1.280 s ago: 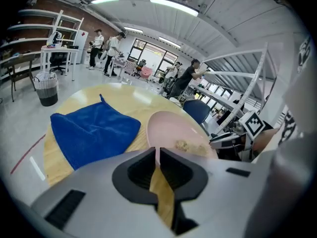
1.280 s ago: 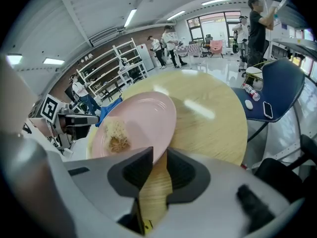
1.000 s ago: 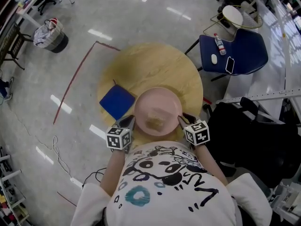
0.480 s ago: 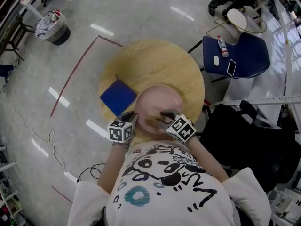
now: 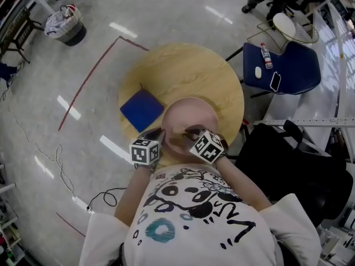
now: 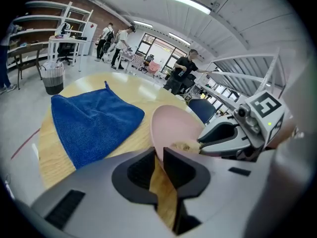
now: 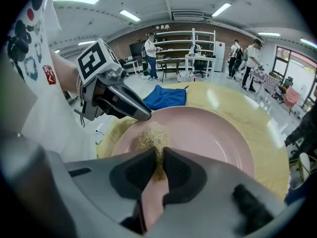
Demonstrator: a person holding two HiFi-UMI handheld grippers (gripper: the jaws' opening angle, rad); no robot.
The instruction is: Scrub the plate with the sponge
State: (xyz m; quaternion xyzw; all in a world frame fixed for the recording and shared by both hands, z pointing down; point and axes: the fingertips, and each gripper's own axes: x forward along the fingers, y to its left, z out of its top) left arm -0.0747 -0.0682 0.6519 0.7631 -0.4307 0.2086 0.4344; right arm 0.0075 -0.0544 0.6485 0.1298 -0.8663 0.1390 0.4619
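A pink plate lies on the round wooden table, near its front edge. My left gripper is shut on the plate's left rim, one pad on each face. A tan, fibrous sponge sits in the plate's near side. My right gripper reaches in over the front rim. Its jaws have just been closing, and the pads now pinch the sponge. In the left gripper view the sponge shows right at the right gripper's tips.
A blue cloth lies flat on the table left of the plate. A blue chair with a bottle and a phone stands at the right, dark bags below it. A bin sits far left. People stand at the room's back.
My right gripper left the plate's right rim, swung left into the plate, rolled over, and closed on the sponge. My left gripper stayed on the left rim.
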